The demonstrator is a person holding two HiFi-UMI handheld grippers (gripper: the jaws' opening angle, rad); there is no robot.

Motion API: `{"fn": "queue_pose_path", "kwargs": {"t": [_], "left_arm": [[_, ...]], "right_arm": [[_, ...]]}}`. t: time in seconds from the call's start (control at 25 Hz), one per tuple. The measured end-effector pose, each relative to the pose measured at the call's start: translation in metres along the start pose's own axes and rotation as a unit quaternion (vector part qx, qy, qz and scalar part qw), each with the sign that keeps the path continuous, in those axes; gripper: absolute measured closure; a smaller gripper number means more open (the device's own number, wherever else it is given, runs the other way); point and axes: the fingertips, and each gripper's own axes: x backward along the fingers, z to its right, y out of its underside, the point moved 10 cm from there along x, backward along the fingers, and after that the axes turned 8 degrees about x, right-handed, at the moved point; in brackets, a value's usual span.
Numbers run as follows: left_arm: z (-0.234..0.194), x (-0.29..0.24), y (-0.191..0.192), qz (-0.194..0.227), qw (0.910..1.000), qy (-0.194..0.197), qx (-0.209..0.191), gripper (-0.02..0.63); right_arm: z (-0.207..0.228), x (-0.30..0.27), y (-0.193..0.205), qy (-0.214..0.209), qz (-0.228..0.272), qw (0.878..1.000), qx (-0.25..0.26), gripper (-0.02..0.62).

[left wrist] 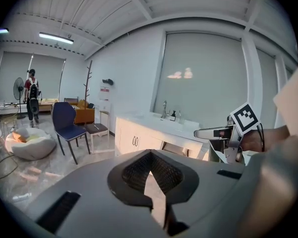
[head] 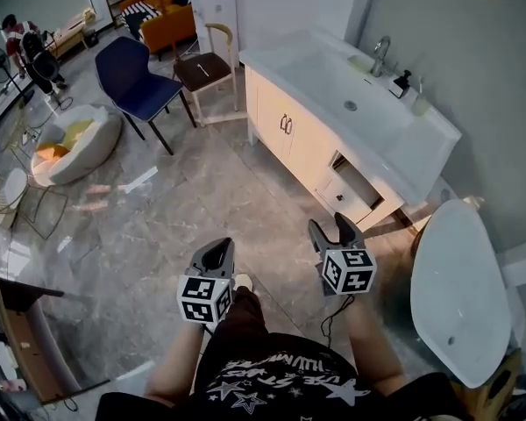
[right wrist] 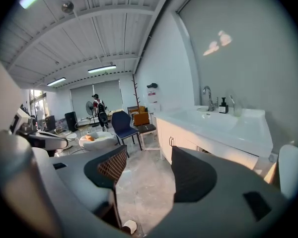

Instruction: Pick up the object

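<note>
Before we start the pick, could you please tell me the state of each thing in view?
Left gripper: jaws shut, empty.
Right gripper: jaws open, empty.
Cabinet doors: shut.
Drawer: open.
Ceiling lights: on.
Blue chair: upright, empty.

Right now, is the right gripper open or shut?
Open: the right gripper has its fingers wide apart, only floor between.
</note>
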Motion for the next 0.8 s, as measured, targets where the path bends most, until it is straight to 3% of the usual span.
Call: {"fn": "queue_pose_path", "kwargs": {"t": [0.28, 0.48, 0.8], "left_arm": [[-0.08, -0.071, -0.062, -0.014, 0.9991, 0.036, -0.017, 0.591], [-0.124, -0.098, -0.09, -0.017, 0.9986, 0.05, -0.001, 0.591], [-0.158, -0.143, -0.115, -0.018, 0.998, 0.061, 0.003, 0.591]], "right_arm": [[-0.006, -0.101, -0.055, 0.036, -0.007, 0.999, -0.007, 0.318], [-0.019, -0.151, -0.082, 0.05, -0.007, 0.999, -0.012, 0.318], [-0.011, -0.2, -0.108, 0.065, -0.003, 0.998, -0.012, 0.318]]}}
